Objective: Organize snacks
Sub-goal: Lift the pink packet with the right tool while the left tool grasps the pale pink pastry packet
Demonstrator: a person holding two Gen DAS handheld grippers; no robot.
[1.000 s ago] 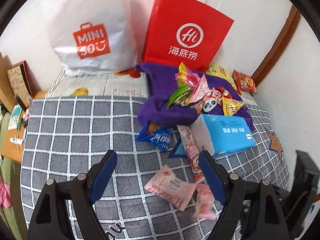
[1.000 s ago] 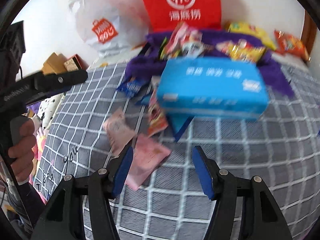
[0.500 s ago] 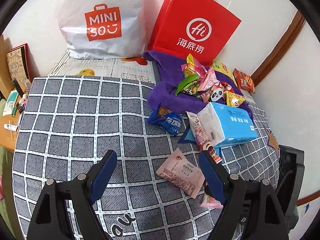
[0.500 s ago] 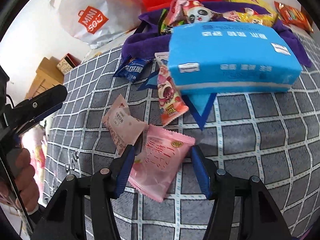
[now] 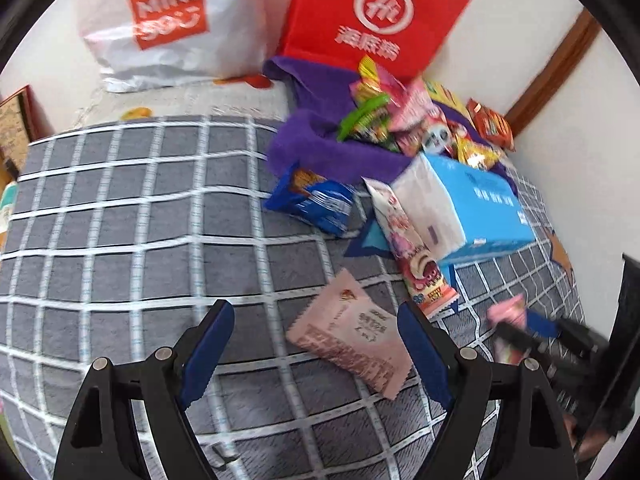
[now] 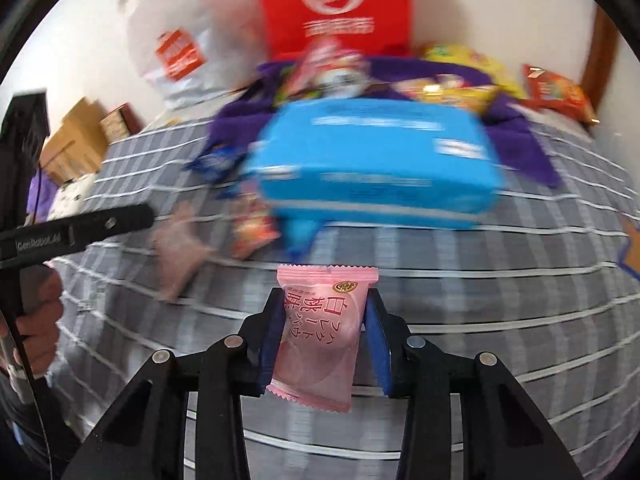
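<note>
The pink peach-flavour snack packet [image 6: 320,336] is pinched between the pads of the right tool [image 6: 322,332], whose jaws have just been closing onto it; it looks lifted clear of the grey checked bedspread [image 5: 120,220], though the blur leaves that unsure. Just beside it on the bed lies a paler pink packet [image 5: 350,336], sitting between the spread jaws of the left tool [image 5: 316,344], which hovers over it with nothing gripped. Further out are a long strawberry-bear wrapper [image 5: 412,252] tucked against a blue tissue pack [image 5: 472,204], and a blue biscuit packet [image 5: 312,200]. Behind these a heap of mixed snacks [image 5: 404,124] rests in a purple cloth [image 5: 320,148], with a red paper bag [image 5: 376,16] and a white shopping bag [image 5: 172,28] against the wall. By my reckoning the sorting is only started: one packet is in hand, at least three loose ones remain on the bedspread, and I cannot tell which spot is meant to receive them.
</note>
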